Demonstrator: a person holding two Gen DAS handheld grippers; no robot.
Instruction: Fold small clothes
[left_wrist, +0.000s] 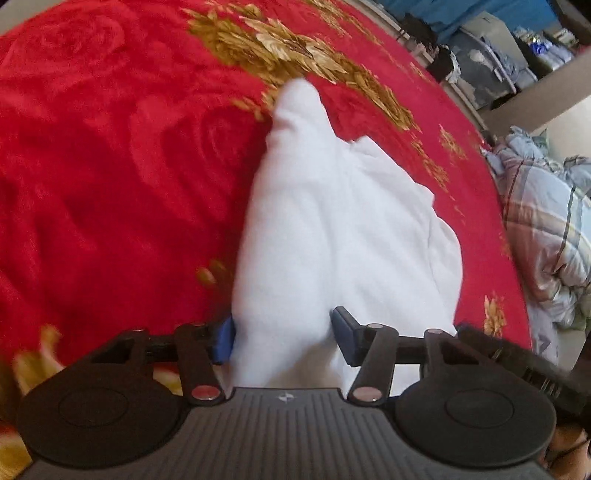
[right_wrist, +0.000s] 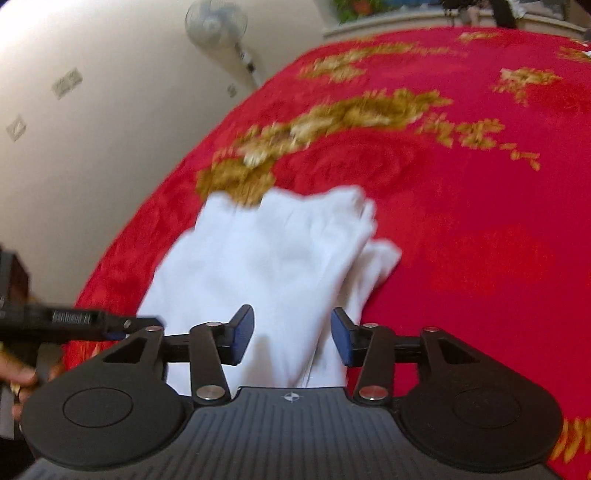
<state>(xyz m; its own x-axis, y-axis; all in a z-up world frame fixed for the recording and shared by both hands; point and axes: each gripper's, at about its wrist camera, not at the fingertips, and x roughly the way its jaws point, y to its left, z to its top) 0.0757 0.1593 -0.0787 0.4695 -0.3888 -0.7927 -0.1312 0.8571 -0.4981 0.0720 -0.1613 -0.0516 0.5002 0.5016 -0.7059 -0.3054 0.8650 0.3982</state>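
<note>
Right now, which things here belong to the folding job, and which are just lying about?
Belongs to the job:
white garment
left tongs
right tongs
red blanket, the work surface

Lying about:
plaid quilt
standing fan
clutter by the far wall

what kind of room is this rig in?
Most likely a home bedroom. The white garment lies on a red blanket with gold flowers that looks like a bedspread, a rumpled plaid quilt sits beside it, and a pedestal fan stands by the wall.
</note>
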